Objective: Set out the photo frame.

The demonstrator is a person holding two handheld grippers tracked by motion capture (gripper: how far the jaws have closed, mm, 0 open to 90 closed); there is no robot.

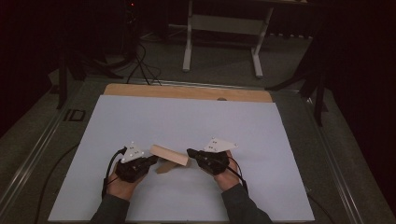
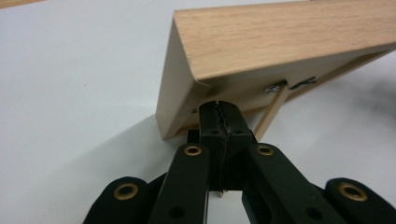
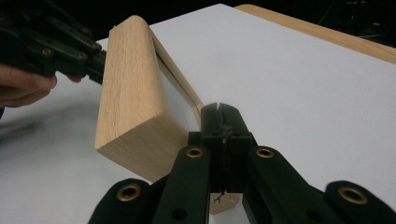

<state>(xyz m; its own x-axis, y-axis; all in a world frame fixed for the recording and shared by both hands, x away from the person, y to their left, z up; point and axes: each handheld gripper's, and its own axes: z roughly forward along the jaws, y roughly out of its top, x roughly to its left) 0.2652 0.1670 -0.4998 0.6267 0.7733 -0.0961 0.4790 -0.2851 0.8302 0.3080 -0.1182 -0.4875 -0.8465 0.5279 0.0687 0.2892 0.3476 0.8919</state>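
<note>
Gripping the wooden frame [image 1: 170, 155] at its left end, the left gripper [image 1: 150, 160] has its fingers closed; the frame sits tilted at lower centre of the white tabletop [image 1: 261, 140], its right end pinched by the right gripper [image 1: 191, 153].

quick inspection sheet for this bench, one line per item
surface: white sheet over a wooden board, bare apart from the job
job's things: wooden frame-like piece with a thin stick at its underside, tilted, held between both tools
clutter: nothing seen
grippers: left tool shut at the piece's left end; right tool shut at its right end; what each pinches is unclear
cables: black cable trails from each tool; more on the floor
surroundings: dark room, white stand behind
</note>
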